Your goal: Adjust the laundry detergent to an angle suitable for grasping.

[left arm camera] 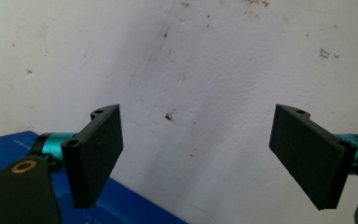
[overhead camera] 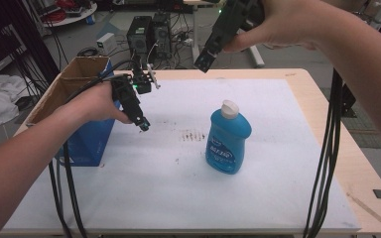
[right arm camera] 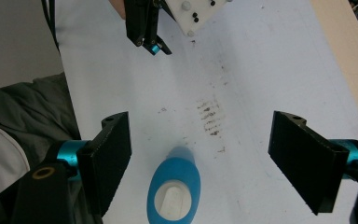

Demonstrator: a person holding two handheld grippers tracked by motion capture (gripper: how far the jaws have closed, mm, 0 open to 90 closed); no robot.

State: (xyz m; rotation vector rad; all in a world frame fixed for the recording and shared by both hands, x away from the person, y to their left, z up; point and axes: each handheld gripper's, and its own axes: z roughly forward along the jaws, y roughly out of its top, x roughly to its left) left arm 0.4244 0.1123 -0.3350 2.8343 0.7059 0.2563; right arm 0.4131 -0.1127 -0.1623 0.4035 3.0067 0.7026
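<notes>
From above, a blue dish-soap bottle (overhead camera: 227, 139) stands upright on the white mat of my worktop (overhead camera: 258, 198), its white cap shut. My left hand (overhead camera: 96, 103) holds the left gripper (overhead camera: 143, 124) low and well to the left of the bottle, pointing down at the mat, beside an open cardboard box (overhead camera: 74, 84) with a blue side. My right hand (overhead camera: 278, 25) lifts the right gripper (overhead camera: 204, 63) high beyond the bottle, tilted down toward it.

In the left gripper view, my fingers (left arm camera: 95, 154) are spread wide with nothing between them, over stained mat and the box's blue edge.

In the right gripper view, my fingers (right arm camera: 109, 165) are likewise spread apart and empty, looking straight down on the bottle's cap (right arm camera: 172, 200); the left gripper (right arm camera: 161, 48) shows beyond it.
</notes>
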